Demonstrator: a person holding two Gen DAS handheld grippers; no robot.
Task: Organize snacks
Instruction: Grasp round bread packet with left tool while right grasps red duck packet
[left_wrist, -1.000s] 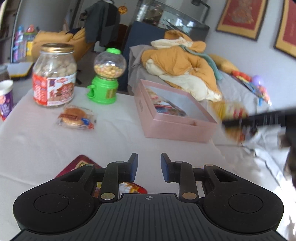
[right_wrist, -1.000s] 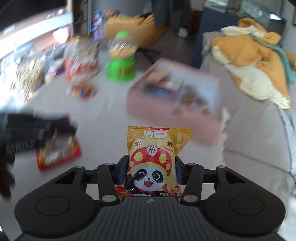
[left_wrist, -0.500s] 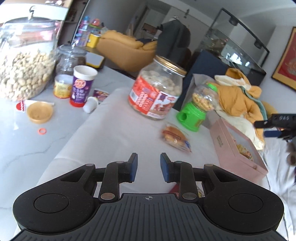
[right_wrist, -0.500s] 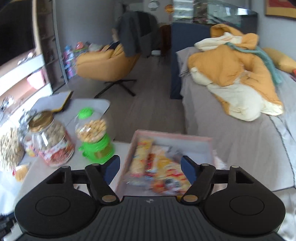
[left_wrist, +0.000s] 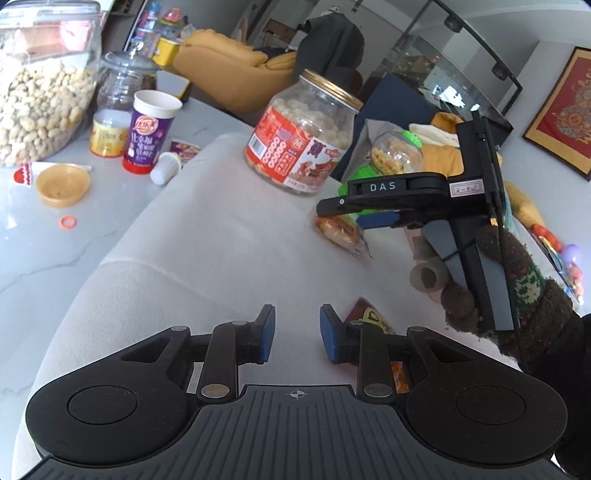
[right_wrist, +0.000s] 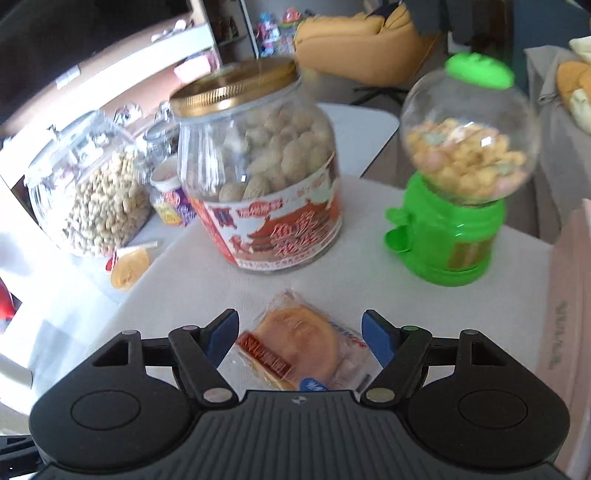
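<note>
On the white-clothed table (right_wrist: 192, 280), short of the gold-lidded jar (right_wrist: 258, 166) and the green candy dispenser (right_wrist: 454, 184), a wrapped round cake (right_wrist: 295, 347) lies between the spread fingers of the right gripper (right_wrist: 299, 336), whose pads do not touch it. The left gripper (left_wrist: 297, 328) stands slightly parted and empty, a red packet (left_wrist: 373, 321) just beside its right finger.

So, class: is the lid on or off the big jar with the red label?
On. The gold lid sits across the mouth of the red-labelled jar, which stands upright on the white cloth, still holding snacks.
</note>
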